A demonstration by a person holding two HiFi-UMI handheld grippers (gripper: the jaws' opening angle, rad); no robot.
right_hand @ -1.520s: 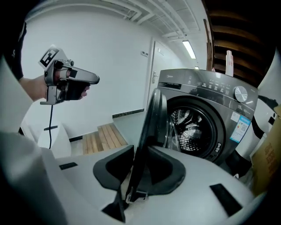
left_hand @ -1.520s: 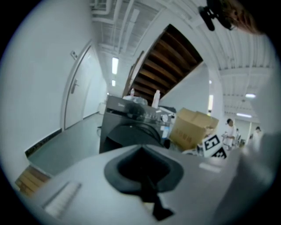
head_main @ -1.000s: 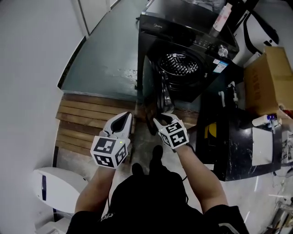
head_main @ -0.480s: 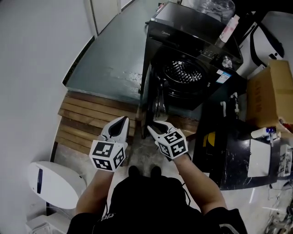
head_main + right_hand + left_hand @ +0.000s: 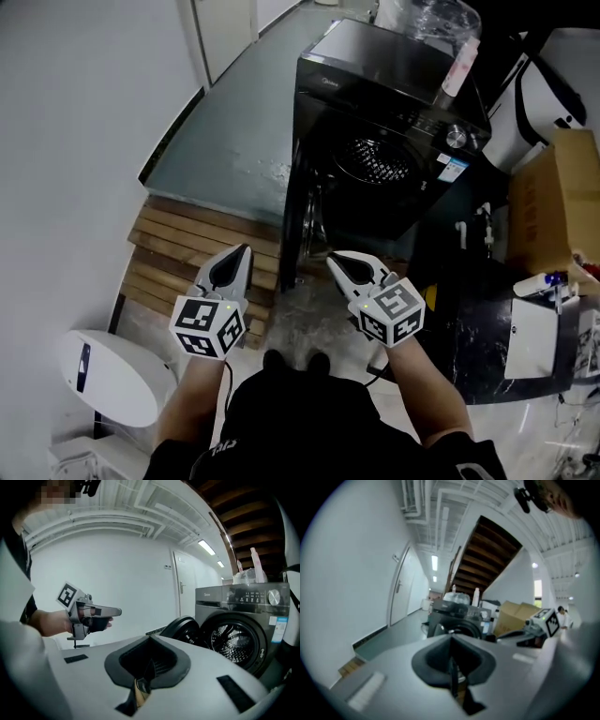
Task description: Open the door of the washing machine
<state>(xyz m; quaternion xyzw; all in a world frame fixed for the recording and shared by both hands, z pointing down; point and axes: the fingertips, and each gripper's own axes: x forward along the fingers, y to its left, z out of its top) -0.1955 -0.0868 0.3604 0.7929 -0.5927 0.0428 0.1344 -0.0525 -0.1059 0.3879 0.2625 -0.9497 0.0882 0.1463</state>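
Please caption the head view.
Washing machine, door open; left gripper shut; right gripper just closed its jaws on nothing.

Ref = washing machine point(image 5: 394, 122), seen from its front. Door point(image 5: 305, 230) hangs off its front-left edge, swung out toward the viewer. Drum point(image 5: 380, 159) sits inside the front opening. Bottle point(image 5: 457, 64) and plastic-wrapped item point(image 5: 427, 14) stand on top, toward the rear. Wooden slat platform point(image 5: 192, 253) lies on the floor front-left of it. Cardboard box point(image 5: 548, 197) is to its right.

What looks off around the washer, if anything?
Nothing damaged. The door of the washing machine hangs wide open, as intended. Only oddities: a whitish scuffed patch on the green floor beside it, and a plastic bag and bottle sitting on its top.
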